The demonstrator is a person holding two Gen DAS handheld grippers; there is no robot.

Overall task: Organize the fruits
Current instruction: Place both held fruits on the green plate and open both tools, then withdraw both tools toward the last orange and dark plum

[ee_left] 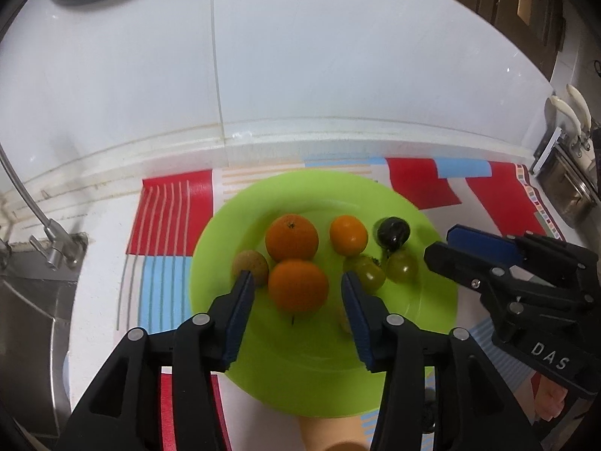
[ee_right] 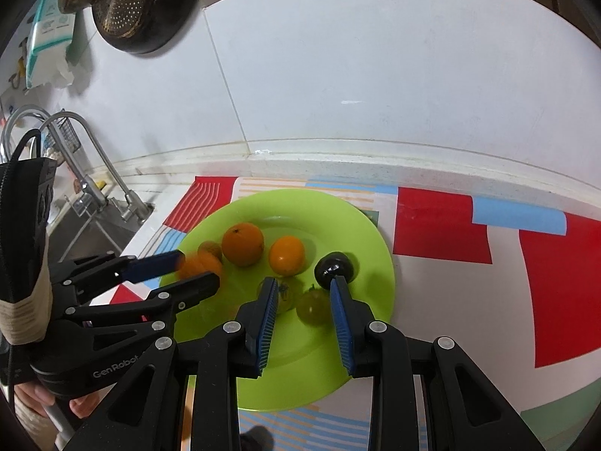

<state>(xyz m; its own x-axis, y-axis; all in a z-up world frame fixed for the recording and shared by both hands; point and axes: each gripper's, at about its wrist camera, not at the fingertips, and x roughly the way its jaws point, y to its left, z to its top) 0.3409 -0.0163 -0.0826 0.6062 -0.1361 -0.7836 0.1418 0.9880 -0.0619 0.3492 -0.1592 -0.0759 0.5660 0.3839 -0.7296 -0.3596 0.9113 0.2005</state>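
A lime-green plate (ee_left: 300, 387) lies on a patterned mat and carries several fruits. My left gripper (ee_left: 296, 275) straddles the near orange (ee_left: 298, 285), which rests on the plate with a small gap to each pad. Behind it sit a bigger orange (ee_left: 292, 236), a smaller one (ee_left: 348, 235), a brown fruit (ee_left: 249, 265), a dark plum (ee_left: 392, 231) and two green tomatoes (ee_left: 370, 272). My right gripper (ee_right: 303, 281) hovers over the plate's right side. Its jaws stand narrowly apart and empty, with one green tomato (ee_right: 313, 306) lower down between them and not touching both pads.
A steel sink and faucet (ee_left: 49, 251) lie left of the mat (ee_left: 169, 218). A tiled wall rises just behind the plate. A knife block (ee_left: 563, 188) stands at the right. A dark pan (ee_right: 142, 7) hangs on the wall, upper left. A hand (ee_left: 548, 402) holds the right gripper.
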